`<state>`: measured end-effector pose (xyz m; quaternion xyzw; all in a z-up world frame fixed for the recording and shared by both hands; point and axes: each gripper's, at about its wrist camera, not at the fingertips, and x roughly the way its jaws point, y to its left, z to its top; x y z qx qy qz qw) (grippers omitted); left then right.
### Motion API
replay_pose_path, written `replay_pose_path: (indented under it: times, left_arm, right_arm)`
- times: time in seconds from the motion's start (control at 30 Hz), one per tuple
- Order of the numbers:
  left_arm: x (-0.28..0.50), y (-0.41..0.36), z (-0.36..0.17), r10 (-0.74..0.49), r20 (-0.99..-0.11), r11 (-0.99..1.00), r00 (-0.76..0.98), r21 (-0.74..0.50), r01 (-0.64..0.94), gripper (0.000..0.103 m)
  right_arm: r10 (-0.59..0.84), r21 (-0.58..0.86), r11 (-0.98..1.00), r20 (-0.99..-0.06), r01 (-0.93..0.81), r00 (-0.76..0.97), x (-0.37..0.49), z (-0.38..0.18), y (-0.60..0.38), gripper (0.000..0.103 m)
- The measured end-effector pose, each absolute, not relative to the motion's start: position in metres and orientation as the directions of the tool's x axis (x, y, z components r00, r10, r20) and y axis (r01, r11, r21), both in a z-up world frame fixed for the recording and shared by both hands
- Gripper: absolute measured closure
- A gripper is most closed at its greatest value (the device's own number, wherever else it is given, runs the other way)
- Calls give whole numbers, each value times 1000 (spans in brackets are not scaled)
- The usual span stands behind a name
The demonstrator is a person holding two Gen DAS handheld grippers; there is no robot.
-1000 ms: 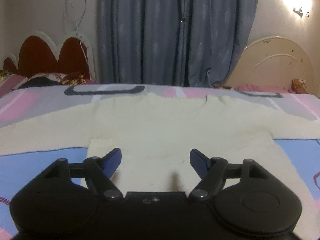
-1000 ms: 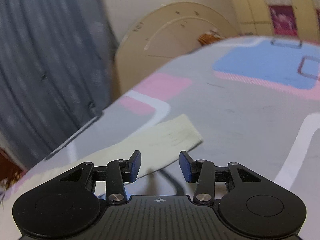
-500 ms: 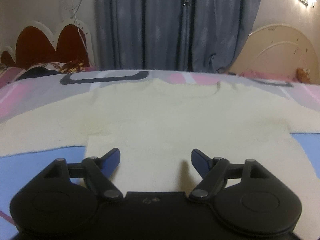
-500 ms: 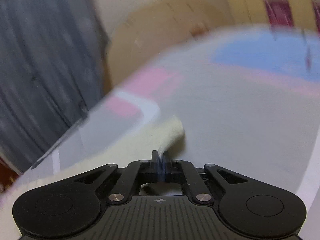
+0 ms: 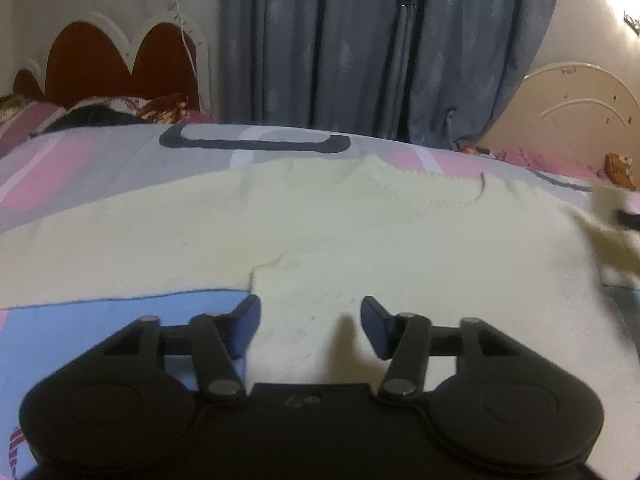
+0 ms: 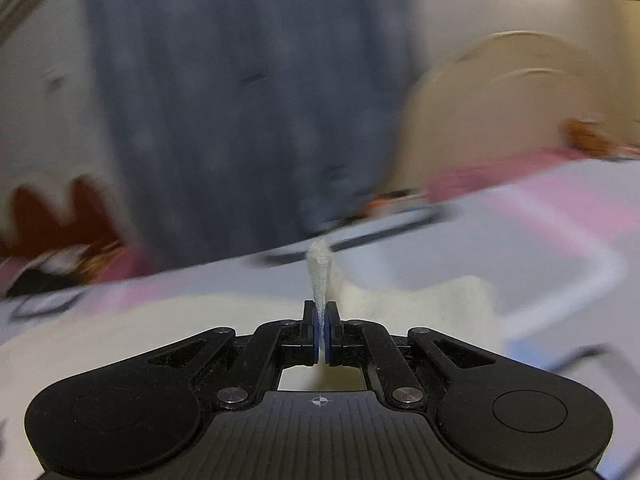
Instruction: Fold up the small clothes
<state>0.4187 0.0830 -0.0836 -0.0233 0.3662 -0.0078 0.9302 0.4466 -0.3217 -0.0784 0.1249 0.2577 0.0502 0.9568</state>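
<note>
Sleeve cuff [image 6: 319,276] now lifted, pinched by right gripper [image 6: 321,334], sweater [image 5: 320,240] flat

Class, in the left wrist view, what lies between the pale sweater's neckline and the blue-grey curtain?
In the left wrist view, only bedspread lies between the sweater neckline and the curtain, its dark rectangular outline included.

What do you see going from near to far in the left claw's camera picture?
Left claw, its jaws closing with nothing pinched yet → cream sweater → dark rectangle on the bedspread → blue curtain.
</note>
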Motion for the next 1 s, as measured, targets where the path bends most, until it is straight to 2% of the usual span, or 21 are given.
replay_pose_path:
  times: [0.13,0.33,0.37,0.4,0.43,0.47,0.53,0.6,0.67,0.7,0.73,0.8,0.9,0.93,1.0]
  left_arm:
    - [413,94,-77,-42,-675,998,737,-69,-6,54]
    - [417,97,-75,-77,-672,995,737,-99,13,54]
    - [418,94,-76,-99,-676,992,730,-122,21,51]
    - [420,93,-77,-118,-676,990,728,-138,32,50]
    - [422,88,-78,-139,-672,987,728,-153,47,46]
    - [424,83,-78,-151,-667,986,729,-158,59,40]
    - [429,70,-78,-183,-652,981,736,-174,90,38]
    - [439,54,-80,-237,-647,969,725,-212,128,42]
    - [454,37,-86,-312,-649,945,694,-285,159,57]
    - [461,31,-91,-338,-654,935,677,-315,162,59]
    - [469,25,-95,-351,-660,929,664,-334,160,62]
    - [487,14,-106,-373,-676,917,635,-372,143,69]
    - [508,2,-115,-394,-687,906,611,-404,130,87]
    - [512,-2,-117,-386,-692,911,610,-390,134,100]
    - [512,-2,-114,-357,-683,925,637,-356,137,100]
  right_arm:
    - [307,230,949,-507,-217,805,446,-89,-219,102]
    - [396,177,916,-533,-359,748,430,-112,-131,101]
    - [393,157,915,-550,-372,736,427,-116,-120,100]
    - [372,123,920,-567,-371,735,427,-119,-117,87]
    - [366,100,921,-557,-377,746,419,-118,-116,79]
    - [367,109,923,-532,-368,763,414,-116,-121,62]
    - [352,141,935,-498,-326,793,415,-108,-142,58]
    - [320,180,947,-486,-265,813,408,-105,-168,58]
    - [306,244,947,-492,-208,815,403,-105,-194,60]
    - [297,268,946,-503,-180,812,403,-105,-206,70]
    - [288,285,946,-520,-155,804,403,-106,-215,74]
    - [287,325,938,-544,-117,788,399,-107,-235,77]
    - [313,370,923,-558,-108,769,396,-109,-255,78]
    - [312,368,924,-564,-106,765,399,-110,-255,78]
    - [319,373,921,-560,-111,765,397,-113,-260,78]
